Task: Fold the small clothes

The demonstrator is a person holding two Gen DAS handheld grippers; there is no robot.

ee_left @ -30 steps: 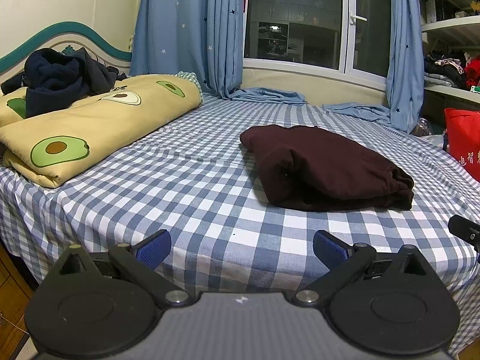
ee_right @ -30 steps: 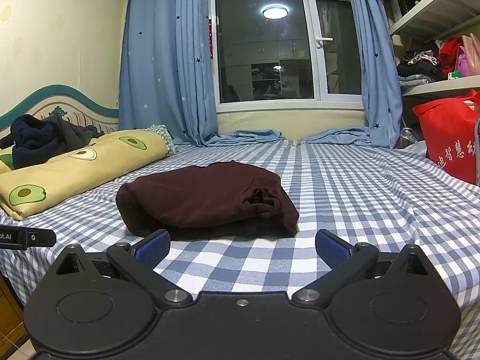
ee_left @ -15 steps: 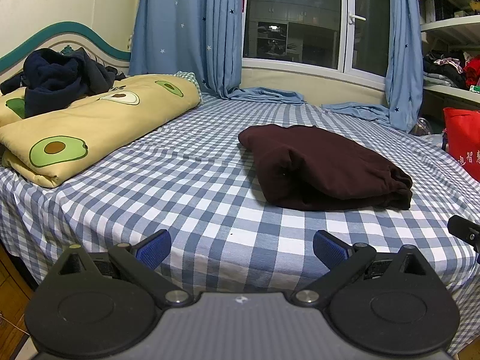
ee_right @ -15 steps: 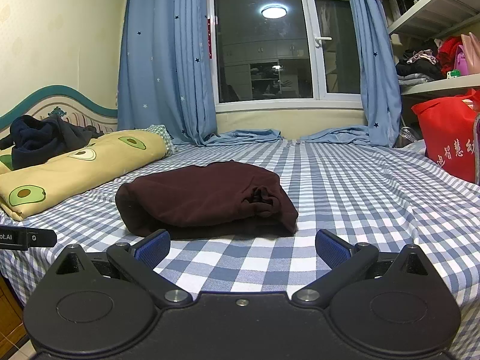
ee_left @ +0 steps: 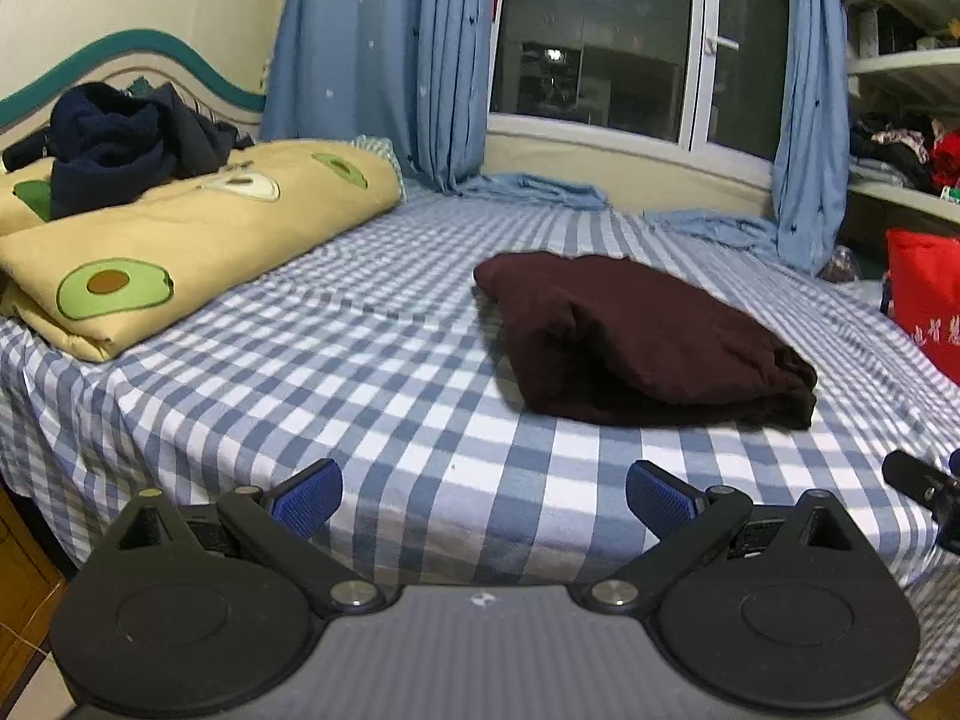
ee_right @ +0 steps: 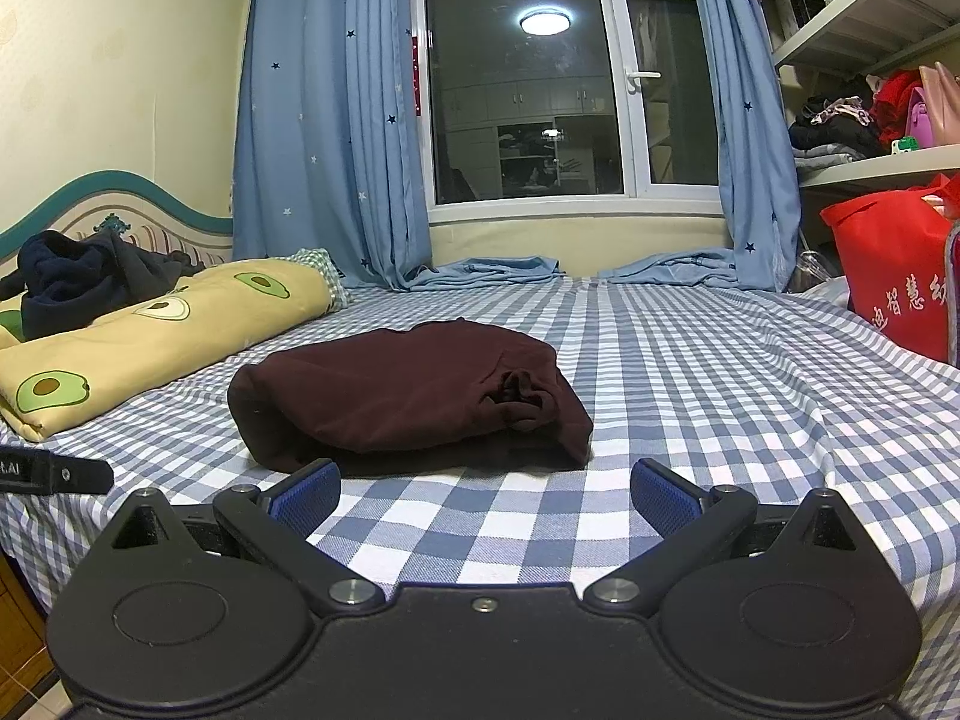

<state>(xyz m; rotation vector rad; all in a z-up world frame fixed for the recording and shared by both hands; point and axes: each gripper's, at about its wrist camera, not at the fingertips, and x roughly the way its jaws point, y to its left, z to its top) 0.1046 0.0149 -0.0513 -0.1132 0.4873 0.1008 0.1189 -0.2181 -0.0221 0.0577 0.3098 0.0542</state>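
Note:
A dark maroon garment [ee_left: 648, 336] [ee_right: 408, 396] lies folded into a thick bundle on the blue-and-white checked bed [ee_left: 384, 360] [ee_right: 690, 372]. My left gripper [ee_left: 483, 495] hovers open over the bed's near edge, to the left of and short of the bundle, holding nothing. My right gripper [ee_right: 485, 495] is open too, low over the sheet just in front of the bundle, its blue pads [ee_right: 309, 495] empty. Each gripper shows as a black piece at the edge of the other's view.
A folded yellow avocado-print quilt [ee_left: 180, 252] [ee_right: 162, 330] lies at the left with a dark navy garment [ee_left: 114, 144] [ee_right: 78, 282] heaped on it. A red bag [ee_right: 888, 276] and shelves with clothes [ee_right: 852, 120] stand right. Blue curtains [ee_right: 324, 120] and a window are behind.
Both grippers have barely shifted; the views drifted slightly. The maroon bundle lies as before.

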